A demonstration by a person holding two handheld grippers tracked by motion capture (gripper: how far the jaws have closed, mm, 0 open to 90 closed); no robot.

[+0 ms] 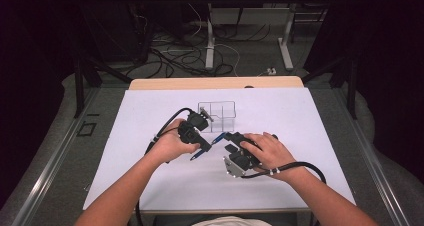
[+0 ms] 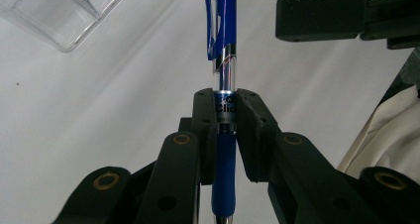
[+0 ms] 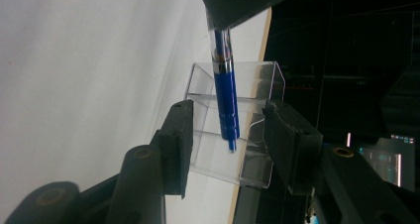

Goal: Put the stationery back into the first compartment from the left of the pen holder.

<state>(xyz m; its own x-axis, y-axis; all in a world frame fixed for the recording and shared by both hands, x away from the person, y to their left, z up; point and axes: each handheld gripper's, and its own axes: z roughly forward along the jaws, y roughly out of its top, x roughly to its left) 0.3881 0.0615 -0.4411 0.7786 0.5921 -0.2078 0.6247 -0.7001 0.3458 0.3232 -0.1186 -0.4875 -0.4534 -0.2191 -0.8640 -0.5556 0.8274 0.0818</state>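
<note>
A blue click pen (image 2: 221,30) is clamped at its clear middle by my left gripper (image 2: 225,97), clip end pointing away. In the high view the pen (image 1: 216,139) lies slantwise above the white mat, my left gripper (image 1: 204,146) shut on it and my right gripper (image 1: 228,137) at its upper end. My right gripper (image 3: 229,110) is open, and the pen's blue end (image 3: 226,102) hangs between its jaws without touching them. The left gripper's black jaws (image 3: 242,1) hold the pen from above there.
A clear plastic box with compartments (image 1: 216,117) stands on the white mat (image 1: 150,176) just beyond both grippers; the same box (image 3: 257,85) lies behind the pen in the right gripper view. The wooden table edge (image 1: 215,83) is farther back, with cables on the floor beyond.
</note>
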